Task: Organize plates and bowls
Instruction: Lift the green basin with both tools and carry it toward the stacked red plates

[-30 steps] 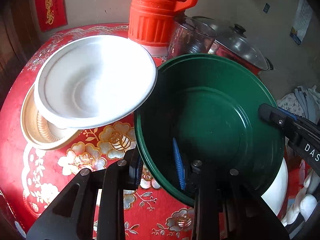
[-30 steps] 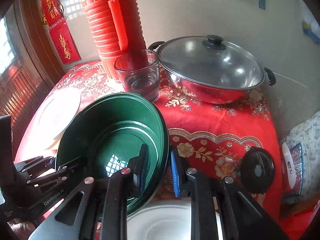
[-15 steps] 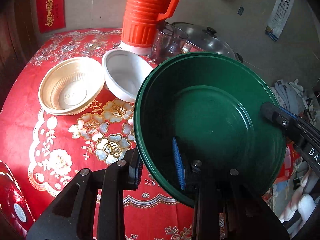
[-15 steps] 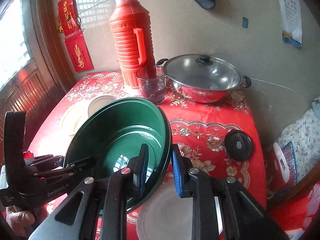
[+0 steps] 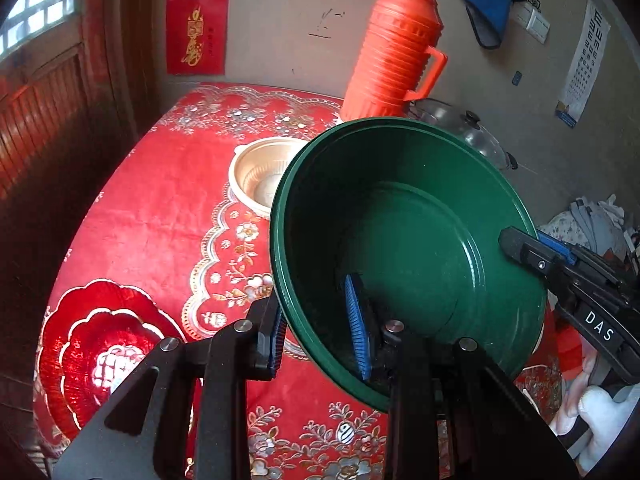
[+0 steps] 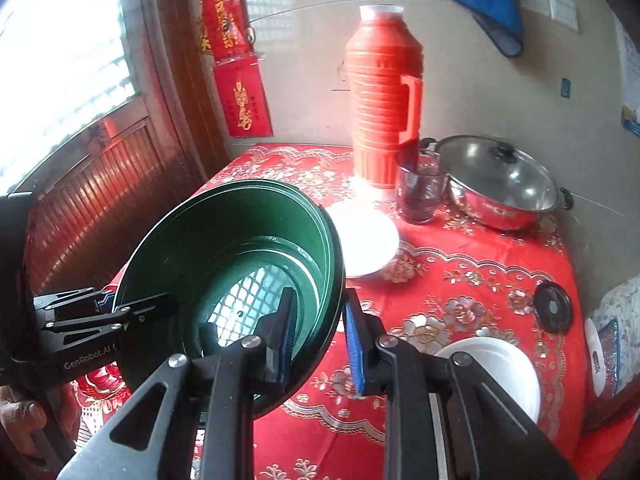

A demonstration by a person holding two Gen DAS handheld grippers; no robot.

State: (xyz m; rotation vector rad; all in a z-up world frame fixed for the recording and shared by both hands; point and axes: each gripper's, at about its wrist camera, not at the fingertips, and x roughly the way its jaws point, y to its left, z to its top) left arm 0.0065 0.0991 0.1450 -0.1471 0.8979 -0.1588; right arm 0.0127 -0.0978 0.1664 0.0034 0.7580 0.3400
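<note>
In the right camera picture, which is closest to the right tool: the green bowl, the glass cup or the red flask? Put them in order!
From the right tool:
1. Green bowl, its rim between the fingers.
2. Glass cup, further back, right of centre.
3. Red flask, just behind the cup by the wall.

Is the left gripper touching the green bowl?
Touching. The left wrist view shows the left gripper with its pads on both sides of the green bowl's rim.

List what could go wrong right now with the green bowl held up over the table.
1. The green bowl hangs tilted in the air, pinched only at opposite rim edges by the left gripper and right gripper; uneven pulling could slip it free.
2. It blocks the view of the beige bowl and white plate below, so lowering may knock them.
</note>
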